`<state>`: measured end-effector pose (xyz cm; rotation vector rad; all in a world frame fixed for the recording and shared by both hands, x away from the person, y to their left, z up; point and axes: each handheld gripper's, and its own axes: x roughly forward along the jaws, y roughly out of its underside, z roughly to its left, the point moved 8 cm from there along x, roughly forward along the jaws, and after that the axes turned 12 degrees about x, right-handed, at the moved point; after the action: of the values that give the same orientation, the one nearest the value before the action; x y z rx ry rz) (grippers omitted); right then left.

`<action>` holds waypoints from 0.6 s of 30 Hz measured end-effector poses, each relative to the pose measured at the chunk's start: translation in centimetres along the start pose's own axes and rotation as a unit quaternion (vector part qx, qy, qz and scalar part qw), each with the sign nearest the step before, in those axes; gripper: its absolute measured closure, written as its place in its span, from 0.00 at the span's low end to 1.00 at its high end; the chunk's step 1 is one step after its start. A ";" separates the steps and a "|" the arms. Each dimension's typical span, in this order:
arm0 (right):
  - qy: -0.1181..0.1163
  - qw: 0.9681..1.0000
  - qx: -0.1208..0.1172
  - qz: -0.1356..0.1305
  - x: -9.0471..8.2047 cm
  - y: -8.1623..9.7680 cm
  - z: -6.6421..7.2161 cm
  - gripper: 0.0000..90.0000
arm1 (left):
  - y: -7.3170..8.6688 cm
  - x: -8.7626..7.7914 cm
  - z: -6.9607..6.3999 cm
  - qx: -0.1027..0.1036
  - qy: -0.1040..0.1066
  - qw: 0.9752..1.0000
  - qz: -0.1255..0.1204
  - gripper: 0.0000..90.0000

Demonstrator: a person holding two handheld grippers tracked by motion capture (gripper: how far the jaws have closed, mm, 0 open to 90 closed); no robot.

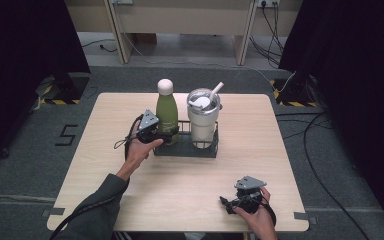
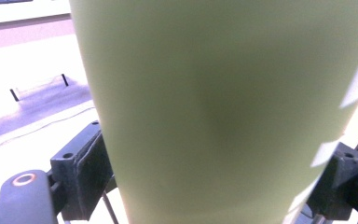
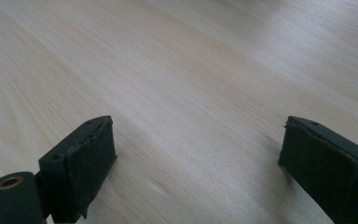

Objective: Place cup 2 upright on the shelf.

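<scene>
Green bottle (image 1: pixel 167 116) upright in rack (image 1: pixel 186 150) beside tumbler (image 1: pixel 203 119) toward far edge of surface (image 1: pixel 190 185), clasped by left gripper (image 1: pixel 166 136), lift pending; right gripper (image 1: pixel 226 202) released, idle near front right corner.

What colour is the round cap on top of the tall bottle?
The matte green metal bottle has a pale pinkish-cream rounded cap; the high view shows it best.

Your left gripper (image 1: pixel 166 135): held by your left hand (image 1: pixel 141 148), forearm reaching forward from the bottom edge, jaws set on either side of a green body that sits between them. Your right gripper (image 1: pixel 226 202): held low near the table's front edge by your right hand (image 1: pixel 256 209), jaws wide apart, nothing between them.
</scene>
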<state>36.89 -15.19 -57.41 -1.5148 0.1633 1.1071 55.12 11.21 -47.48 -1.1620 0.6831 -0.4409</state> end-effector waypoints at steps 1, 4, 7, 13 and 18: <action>0.000 1.000 0.000 0.000 0.0 0.0 0.0 0.12 | 0.0 0.0 0.0 -0.003 0.000 1.000 -0.002 0.16; 0.000 1.000 0.000 0.000 0.0 0.0 0.0 0.12 | 0.0 -0.1 0.0 -0.005 0.000 1.000 -0.003 0.16; 0.000 1.000 0.000 0.000 0.0 0.0 0.0 0.12 | 0.0 -0.2 0.0 -0.005 -0.001 1.000 -0.002 0.16; 0.000 1.000 0.000 0.000 0.0 0.0 0.0 0.12 | -0.1 -0.5 0.0 -0.001 -0.003 1.000 0.001 0.16; 0.000 1.000 0.000 -0.001 0.0 0.0 0.0 0.12 | -0.1 -0.8 0.0 -0.008 0.000 1.000 0.001 0.16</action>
<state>36.89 -15.17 -57.42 -1.5142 0.1624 1.1061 54.54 11.72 -47.19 -1.1763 0.6875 -0.4349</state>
